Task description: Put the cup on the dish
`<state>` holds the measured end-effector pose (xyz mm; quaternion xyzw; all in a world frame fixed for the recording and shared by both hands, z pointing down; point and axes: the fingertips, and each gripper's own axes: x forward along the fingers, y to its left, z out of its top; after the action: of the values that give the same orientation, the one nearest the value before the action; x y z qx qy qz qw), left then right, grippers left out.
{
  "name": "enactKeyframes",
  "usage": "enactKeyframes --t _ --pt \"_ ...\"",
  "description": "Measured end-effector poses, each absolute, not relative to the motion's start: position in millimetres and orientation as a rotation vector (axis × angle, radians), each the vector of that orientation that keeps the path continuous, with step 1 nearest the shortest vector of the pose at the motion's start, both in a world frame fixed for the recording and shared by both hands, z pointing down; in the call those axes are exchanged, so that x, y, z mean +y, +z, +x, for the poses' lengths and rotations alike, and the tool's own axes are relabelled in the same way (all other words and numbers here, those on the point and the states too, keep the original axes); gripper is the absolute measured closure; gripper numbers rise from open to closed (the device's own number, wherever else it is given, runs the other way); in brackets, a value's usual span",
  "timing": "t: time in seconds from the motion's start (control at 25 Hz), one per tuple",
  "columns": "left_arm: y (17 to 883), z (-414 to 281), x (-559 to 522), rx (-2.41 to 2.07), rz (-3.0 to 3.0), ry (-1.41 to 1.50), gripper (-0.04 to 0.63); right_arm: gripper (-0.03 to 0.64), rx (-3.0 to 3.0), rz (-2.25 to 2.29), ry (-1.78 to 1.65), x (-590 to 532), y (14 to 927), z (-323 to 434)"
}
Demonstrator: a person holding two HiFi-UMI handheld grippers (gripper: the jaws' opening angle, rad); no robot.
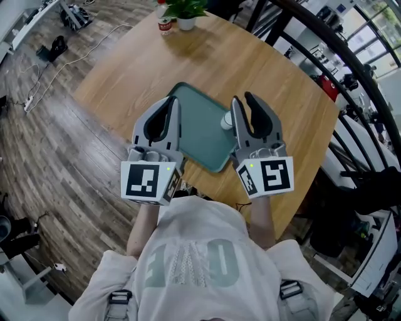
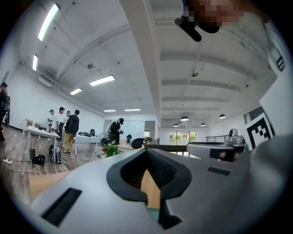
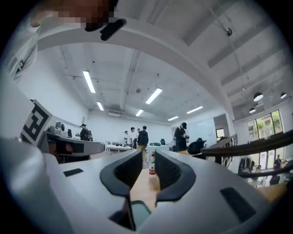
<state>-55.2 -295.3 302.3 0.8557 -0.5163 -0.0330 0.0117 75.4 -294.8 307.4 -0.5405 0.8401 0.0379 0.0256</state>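
A green dish point(image 1: 197, 135) lies in the middle of a round wooden table point(image 1: 125, 69). A small white cup point(image 1: 225, 120) stands on the dish near its right edge, partly hidden behind my right gripper's left jaw. Both grippers are held level above the table's near side, side by side. My left gripper point(image 1: 173, 100) has its tips together with nothing between them; its own view shows the left gripper point(image 2: 146, 153) over wood and a strip of the dish point(image 2: 153, 214). My right gripper point(image 1: 243, 99) stands narrowly open and empty; in its own view the right gripper point(image 3: 148, 155) frames bare tabletop.
A potted plant point(image 1: 185, 9) and a red can point(image 1: 165, 25) stand at the table's far edge; the can point(image 3: 152, 170) shows between the right jaws. A black railing point(image 1: 351, 56) curves along the right. Cables point(image 1: 56, 63) lie on the floor at left. People stand far off.
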Motion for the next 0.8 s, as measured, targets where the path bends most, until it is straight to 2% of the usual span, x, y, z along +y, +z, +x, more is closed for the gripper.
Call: enactKeyframes --t 0.12,0.28,0.8 --pt "282.9 -54.1 -287.4 -1.595 2.721 -0.199 0.586 0.557 2.592 -1.615 0.222 -277.3 282.2 62.4" --pt "265.3 -53.1 -276.3 -1.63 2.803 -0.255 0.586 0.577 2.601 -1.647 0.29 -262.7 277.5 51.2" --pt "250.5 -61.9 -268.4 -1.666 2.791 -0.314 0.586 0.597 2.65 -1.589 0.216 -253.3 285.0 41.4"
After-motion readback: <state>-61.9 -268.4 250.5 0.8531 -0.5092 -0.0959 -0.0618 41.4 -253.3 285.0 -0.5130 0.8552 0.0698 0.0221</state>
